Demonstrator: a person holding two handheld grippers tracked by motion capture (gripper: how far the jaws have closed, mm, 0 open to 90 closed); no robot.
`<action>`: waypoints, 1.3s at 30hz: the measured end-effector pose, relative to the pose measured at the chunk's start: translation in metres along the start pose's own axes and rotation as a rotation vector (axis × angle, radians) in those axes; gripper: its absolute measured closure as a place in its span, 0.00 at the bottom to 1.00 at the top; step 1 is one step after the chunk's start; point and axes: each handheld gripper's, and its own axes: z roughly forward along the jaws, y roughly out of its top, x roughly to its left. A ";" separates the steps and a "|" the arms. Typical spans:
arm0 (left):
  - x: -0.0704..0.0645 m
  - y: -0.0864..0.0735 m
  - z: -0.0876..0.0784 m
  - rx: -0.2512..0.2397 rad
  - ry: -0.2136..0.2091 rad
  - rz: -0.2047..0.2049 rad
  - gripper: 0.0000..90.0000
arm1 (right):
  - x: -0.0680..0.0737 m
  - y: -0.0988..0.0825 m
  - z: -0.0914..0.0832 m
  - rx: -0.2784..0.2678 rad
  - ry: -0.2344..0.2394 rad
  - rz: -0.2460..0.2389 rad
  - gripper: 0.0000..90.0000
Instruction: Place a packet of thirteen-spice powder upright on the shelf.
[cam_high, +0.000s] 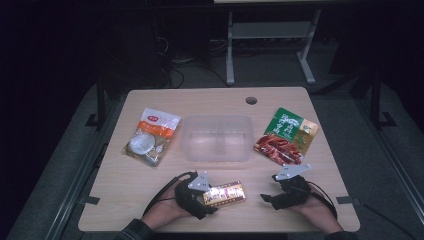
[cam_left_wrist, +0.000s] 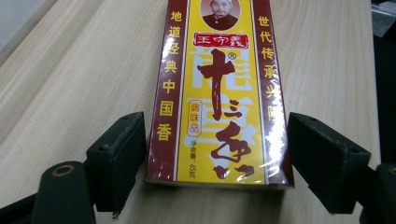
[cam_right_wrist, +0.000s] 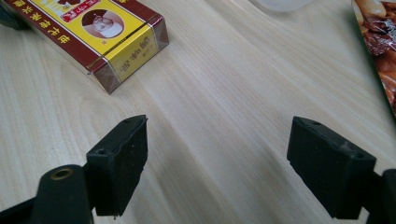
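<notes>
Straddling the spice box (cam_left_wrist: 219, 93) near the table's front edge, the open left claw (cam_left_wrist: 217, 154) should close squarely on its long sides.

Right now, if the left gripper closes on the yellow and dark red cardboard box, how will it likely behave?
The yellow and dark red cardboard box looks stiff, with flat sides, so the open left gripper standing around it should hold it squarely. Its glossy film wrap may be a little slippery. Lying flat on the wooden table, it probably slides rather than rolls or tips.
</notes>
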 end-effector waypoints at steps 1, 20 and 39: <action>0.000 0.000 0.000 -0.002 0.003 0.006 0.25 | 0.000 0.000 0.000 -0.001 0.000 0.000 0.22; 0.000 -0.001 0.000 -0.030 0.000 0.024 0.35 | 0.000 0.000 -0.001 -0.002 -0.001 0.003 0.22; 0.018 -0.005 -0.037 -0.150 -0.035 -0.026 0.35 | -0.001 0.001 -0.011 -0.034 0.068 -0.009 0.16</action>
